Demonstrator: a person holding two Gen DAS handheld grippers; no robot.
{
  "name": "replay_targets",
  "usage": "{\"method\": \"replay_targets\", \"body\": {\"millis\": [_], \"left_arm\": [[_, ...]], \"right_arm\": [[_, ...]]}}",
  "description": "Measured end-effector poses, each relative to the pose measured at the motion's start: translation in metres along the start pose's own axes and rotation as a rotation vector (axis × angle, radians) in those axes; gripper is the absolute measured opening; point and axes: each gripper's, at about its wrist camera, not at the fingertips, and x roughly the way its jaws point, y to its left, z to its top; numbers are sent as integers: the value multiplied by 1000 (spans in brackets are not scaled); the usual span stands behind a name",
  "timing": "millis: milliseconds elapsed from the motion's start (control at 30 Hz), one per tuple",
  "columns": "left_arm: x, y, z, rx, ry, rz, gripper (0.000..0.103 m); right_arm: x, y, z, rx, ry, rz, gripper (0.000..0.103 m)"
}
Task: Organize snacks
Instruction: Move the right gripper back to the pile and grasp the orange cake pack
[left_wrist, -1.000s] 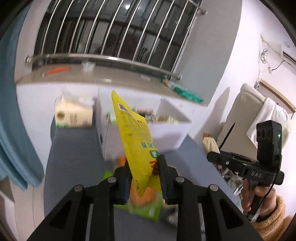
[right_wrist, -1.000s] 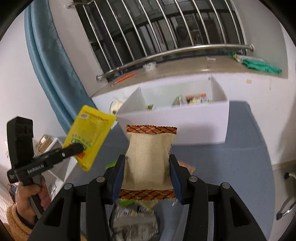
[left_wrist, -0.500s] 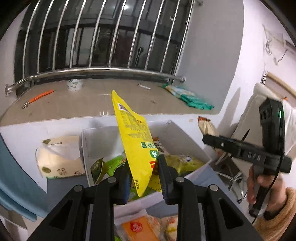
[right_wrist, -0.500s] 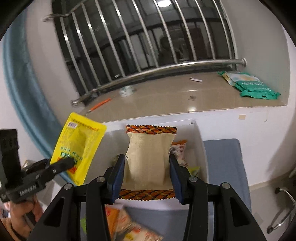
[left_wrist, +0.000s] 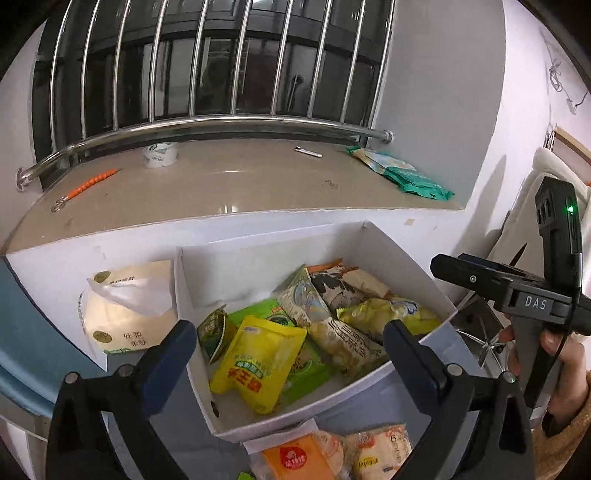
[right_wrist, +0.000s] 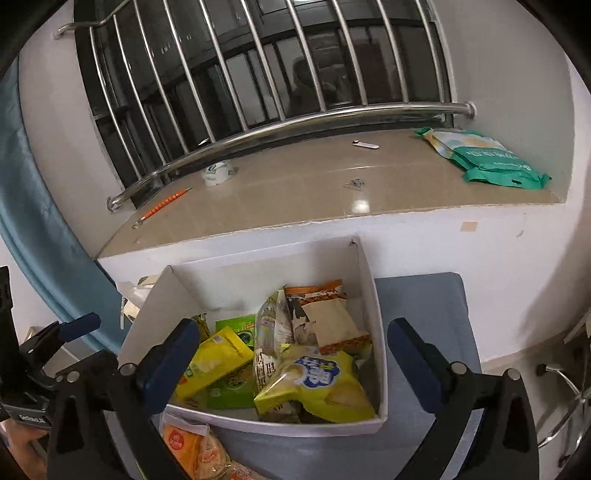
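Matt white cardboard box (left_wrist: 406, 269), glossy plastic snack packets (left_wrist: 258, 362), shiny metal window bars (right_wrist: 295, 118), polished stone sill (right_wrist: 332, 184)

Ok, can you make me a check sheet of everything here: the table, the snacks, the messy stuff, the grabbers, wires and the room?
Surface: blue-grey tabletop under a window ledge.
Job's things: white box holds the yellow pouch, the tan packet and other snacks; more packets lie outside its near wall.
Clutter: tissue pack left of the box; green bags and an orange tool on the ledge.
Grippers: left gripper and right gripper both opening above the box, nothing between the jaws.
Cables: wires on the wall, upper right.
Surroundings: barred window, blue curtain, white walls.
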Motion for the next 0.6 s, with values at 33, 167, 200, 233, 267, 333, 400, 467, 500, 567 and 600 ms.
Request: {"method": "replay_targets", "body": {"millis": [33, 167, 200, 233, 267, 333, 400, 467, 500, 567, 600], "left_arm": [[-2, -1, -1, 2, -4, -2, 103], [-23, -7, -9, 13, -23, -19, 103], [-31, -10, -13, 19, -29, -23, 103], [-38, -13, -15, 26, -38, -25, 103], [-46, -16, -21, 38, -48, -31, 103], [-63, -22, -31, 51, -70, -39, 103], [-78, -25, -41, 56, -91, -51, 103], [-95, -29, -57, 66, -104, -70, 103], [-101, -31, -64, 69, -106, -70, 103], [-113, -32, -77, 67, -112, -69, 103], [-117, -32, -82, 63, -114, -72, 103]], "right_arm": [[-2, -1, -2, 4, -2, 7, 103], [-16, 2, -9, -12, -22, 33, 103], [-23, 5, -12, -24, -33, 37, 103], [-29, 8, -15, -31, -41, 41, 103], [-38, 11, -20, -37, -52, 59, 103], [-55, 18, -33, -44, -70, 101, 103], [-68, 25, -47, -58, -79, 129, 103], [-79, 34, -65, -77, -78, 151, 103], [-84, 39, -76, -87, -70, 157, 103], [-90, 46, -95, -93, -60, 172, 103], [-93, 50, -107, -97, -50, 175, 103]]}}
